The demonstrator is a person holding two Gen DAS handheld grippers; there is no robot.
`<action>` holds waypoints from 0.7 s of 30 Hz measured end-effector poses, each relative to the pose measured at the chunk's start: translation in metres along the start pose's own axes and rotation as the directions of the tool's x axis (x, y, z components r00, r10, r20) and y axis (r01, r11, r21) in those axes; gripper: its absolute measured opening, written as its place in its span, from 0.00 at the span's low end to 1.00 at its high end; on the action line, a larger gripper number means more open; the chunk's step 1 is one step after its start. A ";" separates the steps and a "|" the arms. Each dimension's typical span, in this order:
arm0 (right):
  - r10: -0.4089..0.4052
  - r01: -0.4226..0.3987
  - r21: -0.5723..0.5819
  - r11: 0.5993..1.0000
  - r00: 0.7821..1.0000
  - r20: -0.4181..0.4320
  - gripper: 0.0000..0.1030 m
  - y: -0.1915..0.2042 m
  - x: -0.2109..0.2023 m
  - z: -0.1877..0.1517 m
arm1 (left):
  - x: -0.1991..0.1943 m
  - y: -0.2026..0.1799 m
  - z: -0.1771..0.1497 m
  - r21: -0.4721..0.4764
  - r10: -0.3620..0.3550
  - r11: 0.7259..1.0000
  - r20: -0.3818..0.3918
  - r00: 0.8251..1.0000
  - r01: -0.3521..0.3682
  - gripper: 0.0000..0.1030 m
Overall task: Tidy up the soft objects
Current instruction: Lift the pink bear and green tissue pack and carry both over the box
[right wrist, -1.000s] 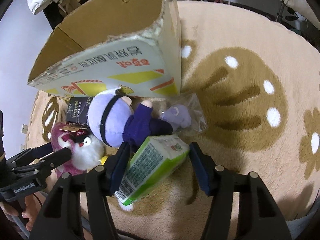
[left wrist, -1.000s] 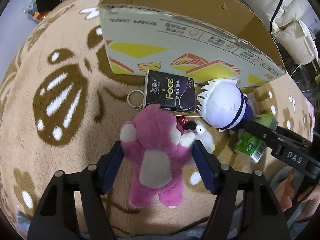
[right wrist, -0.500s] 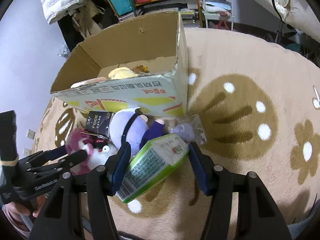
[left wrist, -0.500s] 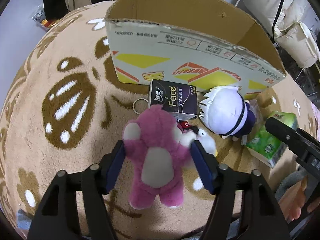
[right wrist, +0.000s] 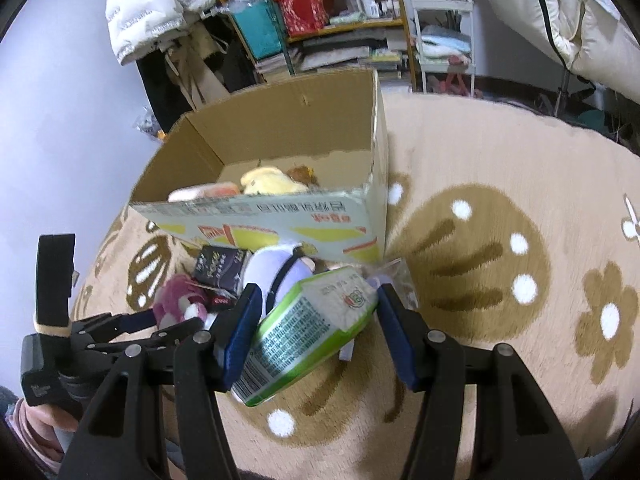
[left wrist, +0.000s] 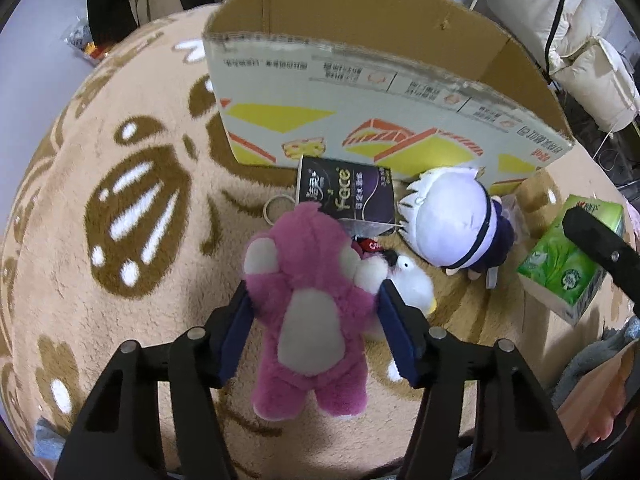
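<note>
My left gripper (left wrist: 314, 308) is shut on a pink plush bear (left wrist: 310, 312) and holds it above the rug. My right gripper (right wrist: 318, 312) is shut on a green tissue pack (right wrist: 308, 324), lifted; the pack also shows in the left wrist view (left wrist: 568, 256). An open cardboard box (left wrist: 360, 120) stands ahead, with soft toys inside (right wrist: 268, 182). In front of it lie a purple-haired doll (left wrist: 456, 224), a black "Face" tissue pack (left wrist: 346, 198) and a white plush (left wrist: 412, 284).
A beige rug with brown paw prints (right wrist: 500, 220) covers the floor. Shelves with clutter (right wrist: 328, 20) and a white jacket (right wrist: 148, 4) stand behind the box. A metal ring (left wrist: 278, 207) lies by the black pack.
Both grippers have risen with their loads. The green tissue pack has lifted off the rug and away from the doll. The box interior has come into the right wrist view.
</note>
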State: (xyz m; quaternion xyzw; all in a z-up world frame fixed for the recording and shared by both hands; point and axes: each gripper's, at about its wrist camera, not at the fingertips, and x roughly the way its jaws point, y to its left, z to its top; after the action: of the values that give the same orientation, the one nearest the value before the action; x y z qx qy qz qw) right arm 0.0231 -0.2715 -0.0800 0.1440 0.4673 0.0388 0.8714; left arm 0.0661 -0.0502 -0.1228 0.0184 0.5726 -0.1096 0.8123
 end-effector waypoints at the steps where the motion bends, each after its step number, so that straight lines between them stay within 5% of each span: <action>1: 0.006 -0.006 -0.002 1.000 1.000 0.011 0.61 0.001 -0.002 0.001 | -0.003 -0.001 -0.001 0.005 0.003 1.000 0.014 1.000 -0.003 0.55; 14: 0.071 -0.061 -0.065 0.996 0.983 0.170 0.61 0.013 -0.028 0.006 | -0.048 -0.011 -0.007 0.028 0.044 0.998 0.205 0.978 -0.051 0.54; 21: 0.065 -0.046 -0.080 0.996 0.962 0.266 0.61 0.015 -0.044 0.010 | -0.093 -0.017 -0.015 0.031 0.059 0.996 0.427 0.902 -0.080 0.54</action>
State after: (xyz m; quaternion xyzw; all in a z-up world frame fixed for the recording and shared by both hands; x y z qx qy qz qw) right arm 0.0075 -0.2685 -0.0350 0.1291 0.3389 0.0604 0.9300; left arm 0.0186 -0.0502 -0.0395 0.0339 0.3780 -0.0956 0.9202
